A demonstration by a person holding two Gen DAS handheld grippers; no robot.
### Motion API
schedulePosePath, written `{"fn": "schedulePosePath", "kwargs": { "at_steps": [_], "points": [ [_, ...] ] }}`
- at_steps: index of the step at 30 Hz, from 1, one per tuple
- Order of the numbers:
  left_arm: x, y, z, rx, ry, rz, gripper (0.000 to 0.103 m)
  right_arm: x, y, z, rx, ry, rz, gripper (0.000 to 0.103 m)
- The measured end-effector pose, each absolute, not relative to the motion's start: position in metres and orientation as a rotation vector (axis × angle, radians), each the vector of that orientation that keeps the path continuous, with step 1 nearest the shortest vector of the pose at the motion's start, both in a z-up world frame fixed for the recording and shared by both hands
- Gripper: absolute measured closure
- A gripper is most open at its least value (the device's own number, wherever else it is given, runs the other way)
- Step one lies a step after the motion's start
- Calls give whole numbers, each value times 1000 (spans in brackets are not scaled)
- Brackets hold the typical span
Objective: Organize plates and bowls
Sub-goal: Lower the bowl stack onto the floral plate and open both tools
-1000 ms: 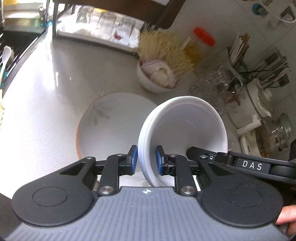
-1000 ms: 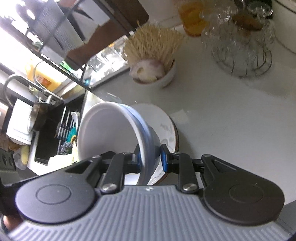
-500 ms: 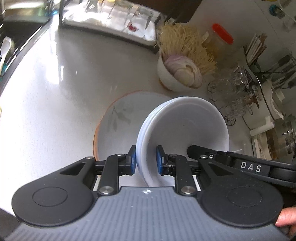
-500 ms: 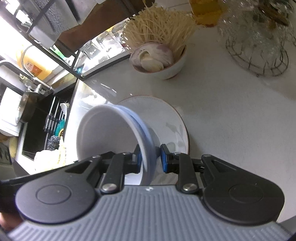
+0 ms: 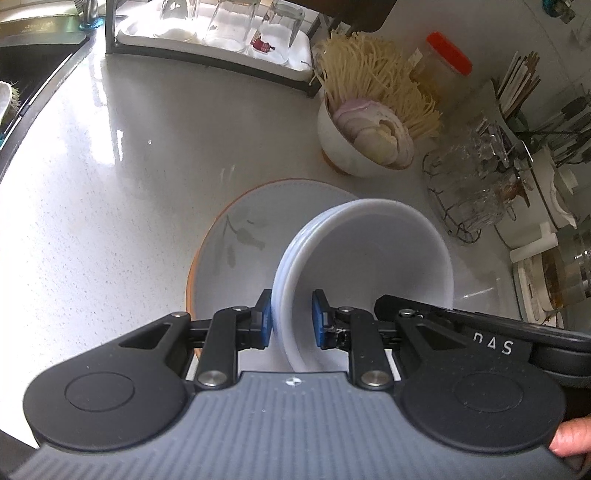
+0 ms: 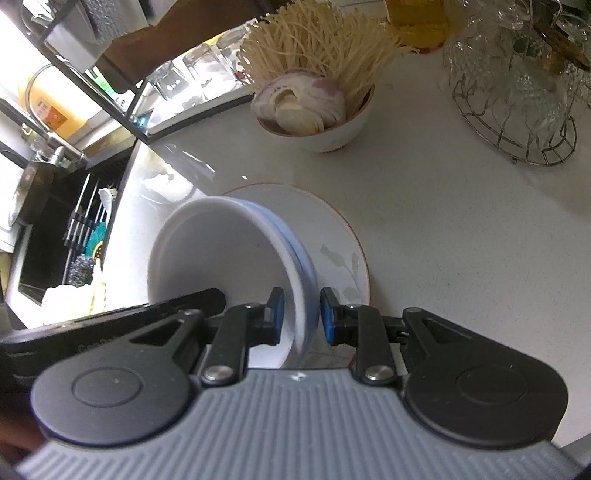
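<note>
**Stacked bowls held from both sides over the leaf plate**

Left gripper (image 5: 291, 319) – blue pads clamped on the near rim of the stack of white bowls (image 5: 369, 258), one pad outside the wall, one inside. At least three nested rims are visible on the stack's left edge.

Right gripper (image 6: 298, 316) – likewise closed on the stack's rim, opposite side; in this view the stack (image 6: 221, 254) tilts with its mouth facing the camera. The tip of the other gripper reaches into the frame at lower left, at the bowls' lower edge.

The bowls sit over the plate (image 5: 236, 236) – white, orange rim, grey leaf motif – which lies flat on the pale speckled countertop (image 5: 92, 206). Whether the stack's base touches the plate cannot be told; the grippers hide it.

Behind the plate: a small bowl of sliced onion and dry noodles (image 5: 365, 136). Wire basket of glassware (image 6: 517, 96) to the right. Upturned glasses on a tray (image 5: 229, 29) at the back; the sink (image 6: 55, 236) at far left.
</note>
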State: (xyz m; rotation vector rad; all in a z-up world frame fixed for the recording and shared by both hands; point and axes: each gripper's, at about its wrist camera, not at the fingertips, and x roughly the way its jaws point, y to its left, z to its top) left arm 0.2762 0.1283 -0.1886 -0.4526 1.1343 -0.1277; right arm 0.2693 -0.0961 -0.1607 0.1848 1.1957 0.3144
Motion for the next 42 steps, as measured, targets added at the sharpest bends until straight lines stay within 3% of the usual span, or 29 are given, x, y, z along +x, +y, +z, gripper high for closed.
{"fn": "schedulePosePath", "kwargs": {
  "at_steps": [7, 10, 11, 12, 13, 27, 42],
  "points": [
    [275, 130, -187, -472, 1129, -114, 78, 269, -100, -157, 184, 1191, 306, 77],
    [273, 129, -183, -465, 1126, -113, 63, 269, -102, -155, 186, 1195, 297, 77],
    [271, 129, -181, -460, 1120, -114, 60, 269, -102, -154, 186, 1196, 291, 75],
    [270, 129, -179, -456, 1115, -116, 58, 268, -104, -152, 190, 1190, 293, 63],
    [269, 129, -176, -453, 1112, -117, 57, 267, -104, -149, 190, 1182, 297, 59],
    [237, 123, -102, -356, 1011, -167, 55, 226, -128, -81, 214, 997, 309, 60],
    [155, 61, -21, -282, 839, -142, 55, 153, -188, -10, 259, 775, 382, 59]
  ]
}}
